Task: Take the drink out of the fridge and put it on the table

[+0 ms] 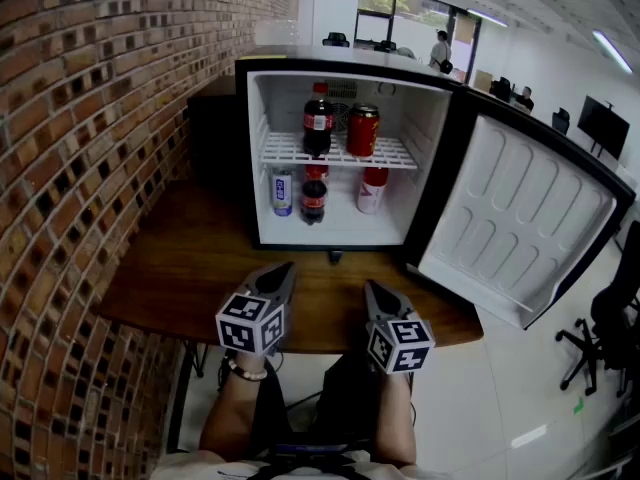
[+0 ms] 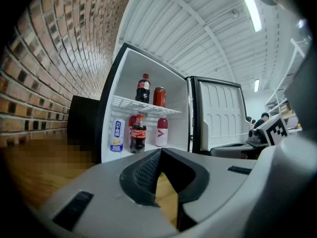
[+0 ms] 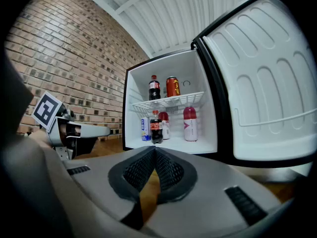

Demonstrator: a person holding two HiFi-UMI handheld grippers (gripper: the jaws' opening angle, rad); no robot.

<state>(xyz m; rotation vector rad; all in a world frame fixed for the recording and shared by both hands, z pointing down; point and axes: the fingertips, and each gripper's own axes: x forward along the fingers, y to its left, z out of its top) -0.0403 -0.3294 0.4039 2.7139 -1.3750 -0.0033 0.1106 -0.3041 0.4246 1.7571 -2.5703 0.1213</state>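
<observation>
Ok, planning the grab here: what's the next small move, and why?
Probably open the right claw and reach toward the lower cola bottle: the fridge door already stands open, and that claw is shut, empty and short of the fridge.

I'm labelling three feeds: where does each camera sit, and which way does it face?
Head view: on the person's head, looking steeply down at the table and open fridge; both forearms, left gripper and right gripper show.
Left gripper view: on the left gripper, level along its shut jaws at the fridge; right gripper at right edge.
Right gripper view: on the right gripper, along its shut jaws at the fridge; left gripper at left edge.
Shared: all see the lower cola bottle.
</observation>
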